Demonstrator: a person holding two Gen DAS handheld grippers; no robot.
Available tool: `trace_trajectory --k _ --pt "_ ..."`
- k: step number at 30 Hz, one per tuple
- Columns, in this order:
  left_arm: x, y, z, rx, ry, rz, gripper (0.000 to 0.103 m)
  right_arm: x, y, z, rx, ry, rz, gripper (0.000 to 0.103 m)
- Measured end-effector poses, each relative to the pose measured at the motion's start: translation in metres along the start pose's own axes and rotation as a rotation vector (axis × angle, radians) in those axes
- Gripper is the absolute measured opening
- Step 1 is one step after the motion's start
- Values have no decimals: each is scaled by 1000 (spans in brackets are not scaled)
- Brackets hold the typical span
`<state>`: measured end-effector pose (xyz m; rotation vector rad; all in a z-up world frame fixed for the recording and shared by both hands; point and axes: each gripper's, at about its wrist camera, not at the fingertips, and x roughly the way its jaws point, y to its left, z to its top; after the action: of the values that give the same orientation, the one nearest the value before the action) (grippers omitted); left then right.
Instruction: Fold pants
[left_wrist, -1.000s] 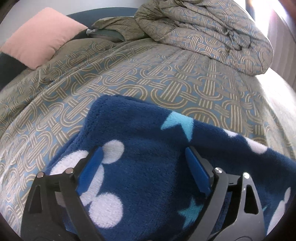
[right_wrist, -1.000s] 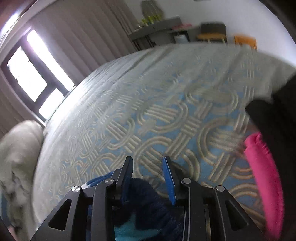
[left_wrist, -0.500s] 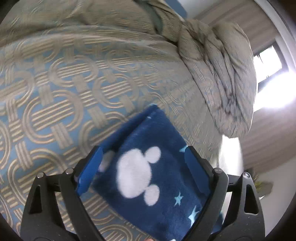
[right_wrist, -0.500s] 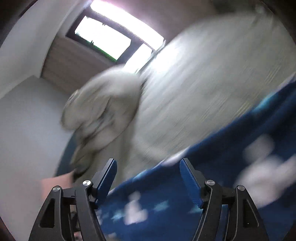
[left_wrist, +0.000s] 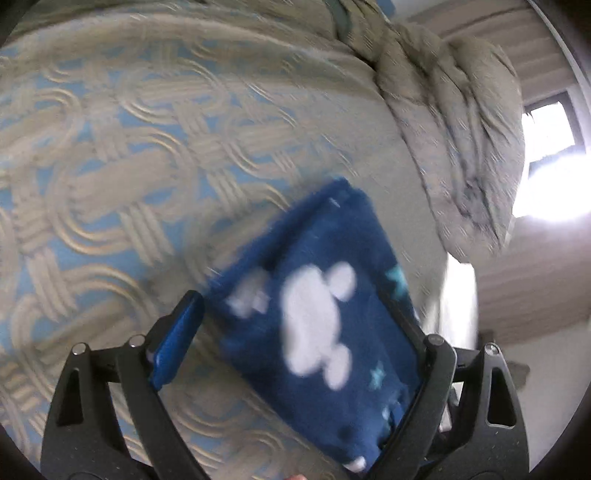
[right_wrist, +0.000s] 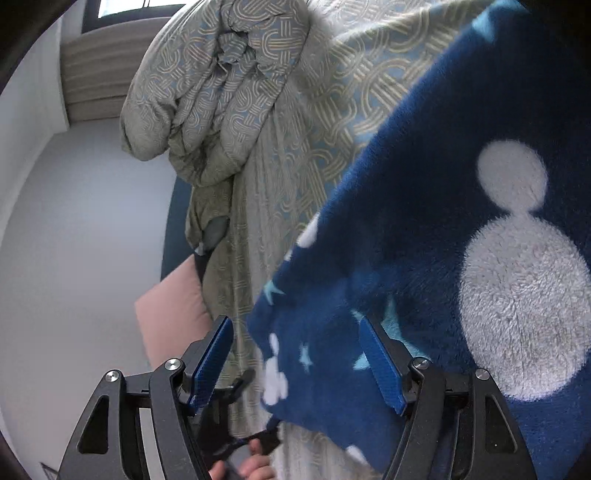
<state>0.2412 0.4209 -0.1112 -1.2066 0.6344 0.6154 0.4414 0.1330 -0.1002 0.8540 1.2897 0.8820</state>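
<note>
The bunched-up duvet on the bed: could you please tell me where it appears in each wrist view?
Left wrist view: the bunched-up duvet lies upper right, beyond the blue fleece pants.
Right wrist view: the duvet fills the upper left, left of the pants.
Shared landmark: the loop-patterned bedspread beneath both.

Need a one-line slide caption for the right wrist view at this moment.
Right gripper open over a corner of the folded navy fleece pants on the patterned bedspread, bundled duvet beyond.
</note>
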Motion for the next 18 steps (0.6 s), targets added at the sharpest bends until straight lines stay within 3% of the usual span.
trace_trajectory --k 4,9,10,12,14,18 --pt "12 -12 -6 54 5 34 90 -11 -15 9 27 8 71 72" --pt "11 -17 -6 29 -44 -21 89 -7 -17 13 34 22 100 72" --pt "11 -20 -7 46 -62 -12 85 -8 -20 12 40 23 106 72" --pt "11 -26 -8 58 -86 -18 48 -6 -20 16 61 28 123 72" --pt "17 -30 -9 72 -85 -47 27 -9 -22 19 91 30 148 72" --pt "17 -37 -14 115 -114 -70 22 -6 -25 26 137 42 185 72"
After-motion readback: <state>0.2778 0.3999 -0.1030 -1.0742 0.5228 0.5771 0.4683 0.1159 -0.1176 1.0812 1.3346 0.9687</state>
